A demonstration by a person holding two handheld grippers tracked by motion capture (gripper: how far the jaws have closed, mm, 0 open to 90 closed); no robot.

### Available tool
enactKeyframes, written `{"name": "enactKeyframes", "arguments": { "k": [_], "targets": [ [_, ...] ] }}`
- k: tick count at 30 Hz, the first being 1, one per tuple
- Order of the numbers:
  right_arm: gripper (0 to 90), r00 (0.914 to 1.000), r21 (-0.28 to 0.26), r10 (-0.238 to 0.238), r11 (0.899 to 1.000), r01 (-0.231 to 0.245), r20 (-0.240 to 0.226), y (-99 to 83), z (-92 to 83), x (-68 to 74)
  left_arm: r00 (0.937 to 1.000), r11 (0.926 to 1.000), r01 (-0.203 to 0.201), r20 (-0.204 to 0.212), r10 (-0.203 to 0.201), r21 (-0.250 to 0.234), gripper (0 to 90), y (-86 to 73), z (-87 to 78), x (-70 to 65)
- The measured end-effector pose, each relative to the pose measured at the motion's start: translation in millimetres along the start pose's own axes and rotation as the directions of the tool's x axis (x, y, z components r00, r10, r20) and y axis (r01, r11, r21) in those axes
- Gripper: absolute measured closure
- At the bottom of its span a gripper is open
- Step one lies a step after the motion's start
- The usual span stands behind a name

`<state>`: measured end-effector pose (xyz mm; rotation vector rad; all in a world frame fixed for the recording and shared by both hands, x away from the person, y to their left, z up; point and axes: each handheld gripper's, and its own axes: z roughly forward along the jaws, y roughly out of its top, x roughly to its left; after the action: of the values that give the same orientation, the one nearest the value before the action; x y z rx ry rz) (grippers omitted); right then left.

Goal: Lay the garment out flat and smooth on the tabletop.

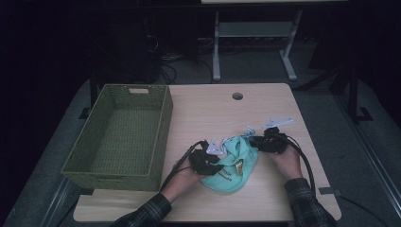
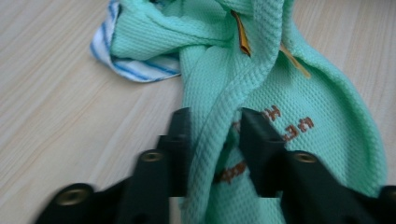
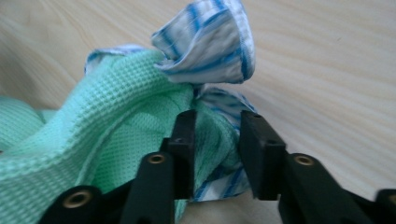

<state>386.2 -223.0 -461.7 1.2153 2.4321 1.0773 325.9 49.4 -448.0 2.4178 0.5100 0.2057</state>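
High view, cloth: the green cloth [image 1: 232,165] lies bunched on the wooden surface [image 1: 265,198], near its front edge, between both hands.
High view, basket: a green woven basket [image 1: 124,135] stands at the left part of the surface, apart from the cloth.
High view, grippers: the left gripper [image 1: 207,160] is at the cloth's left side, the right gripper [image 1: 265,141] at its upper right.
Left gripper view, jaws: narrow gap, a fold of the green cloth [image 2: 261,84] passes between them; a striped white and blue cloth [image 2: 128,65] shows behind.
Right gripper view, jaws: narrow gap, with green cloth [image 3: 107,135] and striped cloth [image 3: 210,42] bunched between them.
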Motion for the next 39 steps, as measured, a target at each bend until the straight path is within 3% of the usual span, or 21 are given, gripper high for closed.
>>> {"name": "enactKeyframes", "arguments": {
  "k": [2,5,9,14,16,23,25,26,30,32,35,39],
  "targets": [
    [81.4,0.9999,0.009,-0.011,1.000,0.011,0.005,-0.9,1.3,0.4,0.9999,1.0000,0.009,-0.006,-0.009,0.000,83.7,1.7,0.5,0.7],
    [87.7,0.9999,0.009,-0.013,1.000,0.013,0.001,-0.9,-0.4,0.8,0.9996,0.9996,0.026,-0.013,-0.026,-0.007,86.3,1.5,-4.0,4.6],
    [88.8,1.0000,0.009,-0.005,1.000,0.005,0.003,-0.3,-4.8,1.1,0.9966,0.9966,0.076,-0.031,-0.077,-0.033,86.6,-2.6,-14.2,10.8],
    [89.1,0.9999,-0.002,-0.011,1.000,0.011,0.012,0.8,-11.1,0.1,0.9873,0.9865,0.148,-0.047,-0.152,-0.070,86.8,-9.8,-27.2,20.4],
    [89.1,0.9986,0.010,-0.026,1.000,0.026,0.047,0.2,-12.3,-0.7,0.9832,0.9825,0.168,-0.058,-0.173,-0.079,86.9,-13.7,-31.2,25.0],
    [89.3,0.9988,0.021,-0.005,1.000,0.004,0.048,-3.7,-15.0,-8.1,0.9709,0.9774,0.209,-0.113,-0.211,-0.036,87.5,-24.0,-31.6,33.0],
    [89.3,0.9981,0.037,-0.002,0.999,0.000,0.061,-5.8,-14.2,-9.5,0.9691,0.9755,0.219,-0.111,-0.220,-0.025,87.5,-27.7,-31.6,33.1],
    [89.3,0.9981,0.043,0.003,0.999,-0.006,0.061,-6.9,-14.1,-10.6,0.9685,0.9726,0.231,-0.090,-0.233,-0.028,87.4,-29.6,-30.8,32.2],
    [87.2,0.9979,0.021,0.016,1.000,-0.018,0.062,-8.2,-14.8,-13.3,0.9768,0.9768,0.214,-0.005,-0.214,-0.004,83.4,-30.9,-26.2,22.2],
    [78.5,0.9976,0.007,0.019,1.000,-0.019,0.067,-8.4,-17.2,-13.6,0.9831,0.9830,0.183,0.004,-0.183,-0.007,73.0,-28.2,-25.5,16.0],
    [77.0,0.9981,-0.015,0.030,0.999,-0.029,0.054,-9.7,-24.3,-12.7,0.9867,0.9860,0.163,0.013,-0.162,-0.036,65.9,-21.9,-29.5,10.4],
    [77.4,0.9983,-0.044,0.045,0.998,-0.043,0.038,-13.6,-37.4,-8.3,0.9899,0.9880,0.142,0.015,-0.141,-0.062,65.7,-12.3,-36.7,10.8]
  ]
}}
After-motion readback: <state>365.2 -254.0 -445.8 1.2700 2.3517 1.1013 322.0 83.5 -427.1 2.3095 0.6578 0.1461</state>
